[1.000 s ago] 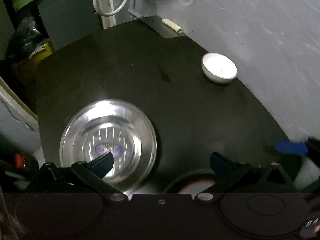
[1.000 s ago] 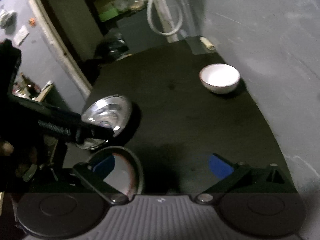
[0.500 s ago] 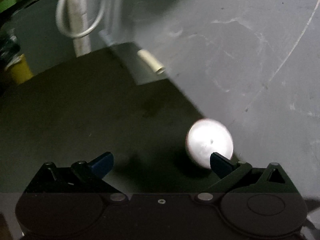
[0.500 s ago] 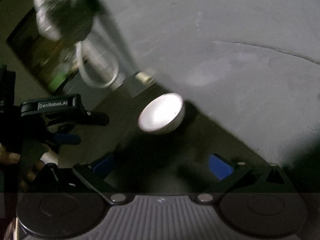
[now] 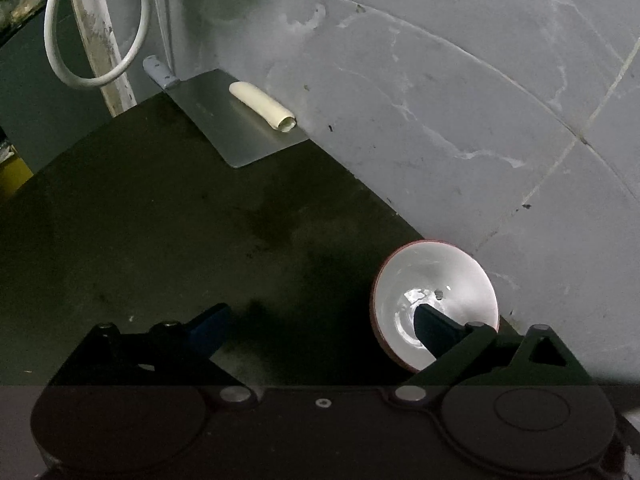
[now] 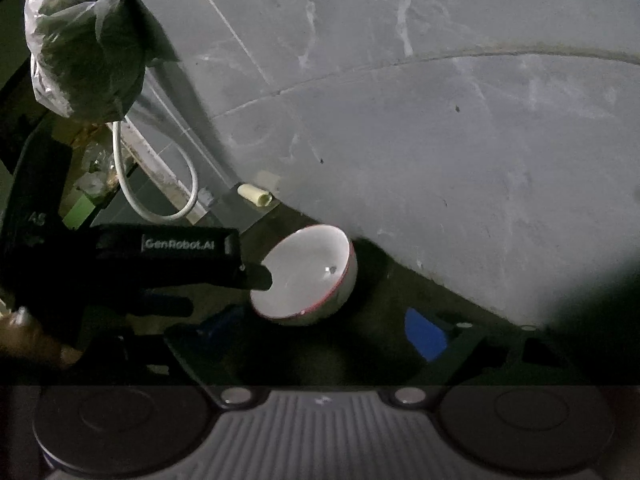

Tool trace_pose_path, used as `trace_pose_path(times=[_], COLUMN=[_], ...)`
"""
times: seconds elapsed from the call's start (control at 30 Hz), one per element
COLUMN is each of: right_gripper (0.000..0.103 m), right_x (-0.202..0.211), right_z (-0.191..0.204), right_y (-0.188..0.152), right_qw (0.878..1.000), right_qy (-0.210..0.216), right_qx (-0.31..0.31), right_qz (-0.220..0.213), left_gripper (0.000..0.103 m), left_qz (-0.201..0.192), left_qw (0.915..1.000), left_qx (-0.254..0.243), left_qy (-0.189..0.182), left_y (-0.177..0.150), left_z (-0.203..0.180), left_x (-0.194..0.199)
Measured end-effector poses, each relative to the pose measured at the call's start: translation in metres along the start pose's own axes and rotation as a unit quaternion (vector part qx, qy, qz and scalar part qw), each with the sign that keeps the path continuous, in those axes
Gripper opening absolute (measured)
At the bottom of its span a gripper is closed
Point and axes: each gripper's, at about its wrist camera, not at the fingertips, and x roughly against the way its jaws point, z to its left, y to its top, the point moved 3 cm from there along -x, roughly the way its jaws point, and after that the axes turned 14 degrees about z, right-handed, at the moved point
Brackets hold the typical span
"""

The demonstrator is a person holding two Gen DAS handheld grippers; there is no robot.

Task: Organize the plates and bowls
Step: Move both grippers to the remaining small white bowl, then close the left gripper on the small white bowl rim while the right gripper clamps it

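A white bowl with a red rim sits on the dark countertop, close against the grey wall. The left gripper has its jaws spread wide; its right finger reaches inside the bowl over the near rim, the left finger outside, apart from it. The right gripper is also spread, holding nothing, with the bowl just beyond its fingers. A metal sheet carrying a cream roll lies further back by the wall.

Left gripper — black linkage arms, blue pads, silver screws, white "GenRobot.AI" lettering at mid-left. Right gripper — same black arms, ribbed grey base at bottom.
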Motion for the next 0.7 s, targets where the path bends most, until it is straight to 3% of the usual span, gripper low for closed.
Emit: trace_pose_path(times=[0.2, 0.3, 0.33, 0.37, 0.43, 0.5, 0.7], right_gripper=[0.079, 0.068, 0.066, 0.063, 0.053, 0.042, 0.037], right_x=[-0.014, -0.018, -0.020, -0.022, -0.026, -0.029, -0.038], right_z=[0.001, 0.002, 0.002, 0.002, 0.001, 0.001, 0.003], right_y=[0.008, 0.012, 0.013, 0.014, 0.017, 0.018, 0.021], right_qw=[1.000, 1.000, 1.000, 1.000, 1.000, 1.000, 0.999], right_qy=[-0.011, -0.014, -0.015, -0.015, -0.016, -0.017, -0.010], right_qx=[-0.003, 0.001, 0.003, 0.004, 0.004, 0.002, 0.006], right_qz=[0.008, 0.009, 0.011, 0.013, 0.018, 0.022, 0.035], left_gripper=[0.084, 0.069, 0.058, 0.040, 0.027, 0.023, 0.011], left_qz=[0.004, 0.005, 0.005, 0.004, 0.006, 0.002, 0.013], left_qw=[0.9999, 0.9998, 0.9996, 0.9993, 0.9984, 0.9979, 0.9942], left_qx=[0.000, 0.002, 0.003, 0.004, 0.007, 0.008, 0.028], left_qy=[-0.011, -0.021, -0.027, -0.036, -0.055, -0.064, -0.103], left_y=[0.002, 0.005, 0.005, 0.006, 0.005, 0.003, -0.001], left_z=[-0.001, -0.002, -0.003, -0.004, -0.004, -0.006, -0.006], left_x=[-0.004, -0.007, -0.007, -0.009, -0.011, -0.014, -0.024])
